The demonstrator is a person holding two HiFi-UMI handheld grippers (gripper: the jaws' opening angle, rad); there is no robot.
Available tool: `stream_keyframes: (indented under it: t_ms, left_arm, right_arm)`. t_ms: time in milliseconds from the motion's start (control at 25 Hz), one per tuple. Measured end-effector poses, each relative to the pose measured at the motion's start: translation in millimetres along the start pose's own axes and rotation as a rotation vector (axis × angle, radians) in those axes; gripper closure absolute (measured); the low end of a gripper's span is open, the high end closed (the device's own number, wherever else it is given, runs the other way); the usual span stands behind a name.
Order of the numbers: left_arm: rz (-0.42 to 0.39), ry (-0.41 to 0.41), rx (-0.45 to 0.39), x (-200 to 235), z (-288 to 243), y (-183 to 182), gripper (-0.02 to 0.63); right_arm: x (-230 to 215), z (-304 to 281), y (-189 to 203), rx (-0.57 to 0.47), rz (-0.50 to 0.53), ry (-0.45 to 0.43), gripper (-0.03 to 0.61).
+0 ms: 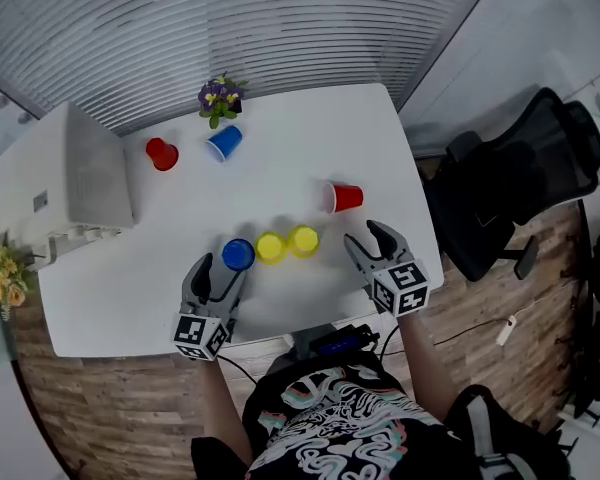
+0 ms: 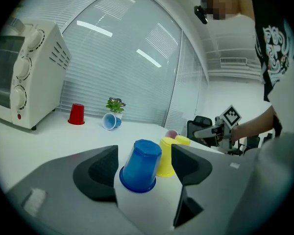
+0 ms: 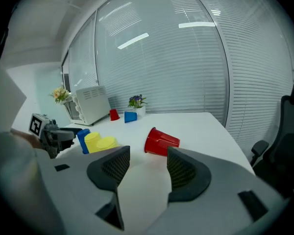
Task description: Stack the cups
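Two hand-held grippers hover at the counter's near edge. The left hand-held gripper, jaws spread, straddles an upside-down blue cup without pressing it. To its right stand two upside-down yellow cups. The right hand-held gripper, spread and empty, sits just short of a red cup lying sideways, mouth leftward.

White table, six cups (oven too)

Head view: from overhead, steeply down on the white table, fairly far off.
Left gripper view: low over the table, facing the blinds, blue cup very near.
Right gripper view: low over the table, facing the blinds, tipped red cup near.
Shared: all three views show the blue cup and the yellow cups.
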State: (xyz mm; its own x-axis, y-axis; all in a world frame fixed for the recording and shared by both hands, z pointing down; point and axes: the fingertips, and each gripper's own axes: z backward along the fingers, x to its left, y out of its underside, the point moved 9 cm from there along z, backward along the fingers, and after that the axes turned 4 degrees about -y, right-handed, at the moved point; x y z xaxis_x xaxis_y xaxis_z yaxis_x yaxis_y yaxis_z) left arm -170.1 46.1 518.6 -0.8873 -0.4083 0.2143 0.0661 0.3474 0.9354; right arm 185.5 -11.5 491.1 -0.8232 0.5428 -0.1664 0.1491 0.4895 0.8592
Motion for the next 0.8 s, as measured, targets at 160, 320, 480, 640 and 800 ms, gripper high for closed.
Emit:
stream_keyframes:
  t_ms: [160, 320, 480, 640, 800]
  left_arm:
    - [0.047, -0.004, -0.062, 9, 0, -14, 0.293]
    - [0.060, -0.003, -0.078, 20, -4, -23, 0.299]
    - [0.079, 0.003, -0.067, 25, -12, -23, 0.302]
    - [0.079, 0.047, -0.062, 24, -18, -23, 0.330]
    - [0.124, 0.088, -0.088, 27, -19, -25, 0.371]
  right_arm:
    - [-31, -7, -4, 0.084, 0.182, 0.026, 0.333]
    - [-44, -28, -4, 0.234, 0.497, -0.022, 0.304]
    - [-58, -48, -2, 0.315, 0.631, -0.128, 0.276]
    - [-73, -59, -5, 0.320, 0.632, -0.237, 0.273]
    - [-86, -70, -8, 0.317, 0.606, -0.343, 0.267]
